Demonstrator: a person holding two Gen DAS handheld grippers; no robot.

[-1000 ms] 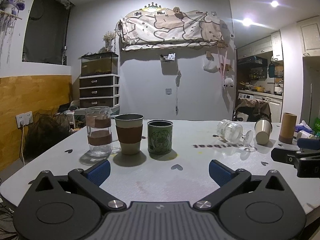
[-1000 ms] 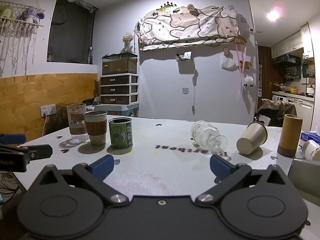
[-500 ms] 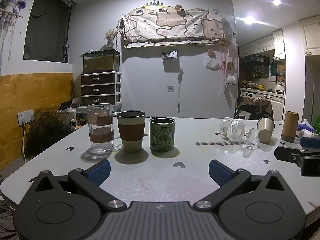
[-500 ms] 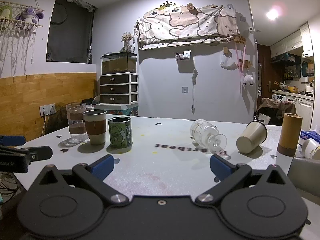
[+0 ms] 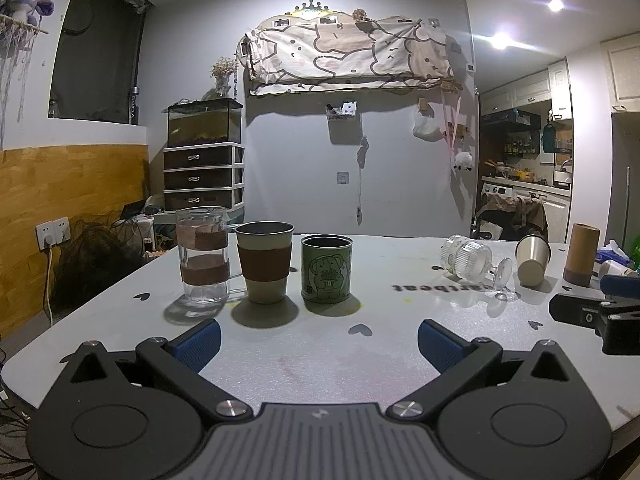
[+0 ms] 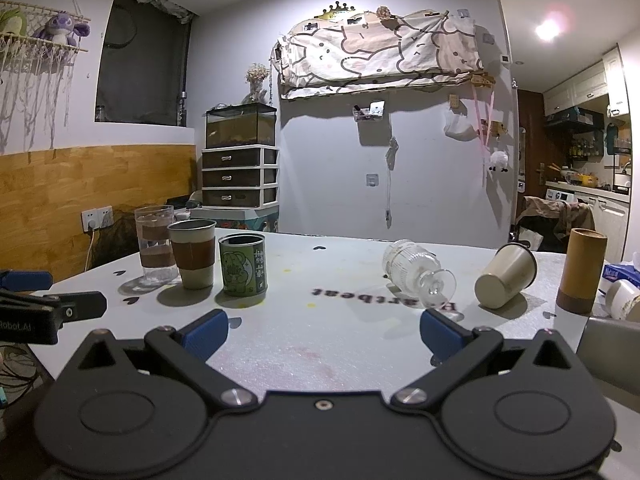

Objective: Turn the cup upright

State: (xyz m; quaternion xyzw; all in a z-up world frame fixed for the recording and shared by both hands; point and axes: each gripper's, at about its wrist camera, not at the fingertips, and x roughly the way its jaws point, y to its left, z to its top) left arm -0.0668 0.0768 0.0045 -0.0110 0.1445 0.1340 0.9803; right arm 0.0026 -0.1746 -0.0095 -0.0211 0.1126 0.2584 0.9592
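Observation:
A clear ribbed stemmed glass [image 6: 416, 269] lies on its side on the white table [image 6: 320, 344], foot toward me; it also shows in the left wrist view [image 5: 472, 260]. A cream cup [image 6: 505, 275] lies tipped beside it, base toward me, also in the left wrist view [image 5: 532, 261]. My right gripper [image 6: 323, 333] is open and empty, near the table's front edge, well short of both. My left gripper [image 5: 319, 342] is open and empty, facing three upright cups.
A glass mug [image 5: 203, 256], a sleeved paper cup [image 5: 264, 267] and a green tin cup [image 5: 327, 274] stand upright at left. A tall brown cylinder [image 6: 582, 276] stands at right, with a white jar [image 6: 623, 300] and tissue box [image 6: 622, 274] beyond.
Both views have shifted slightly, the left wrist view lowering a little. No object on the table has moved. Both grippers stay open.

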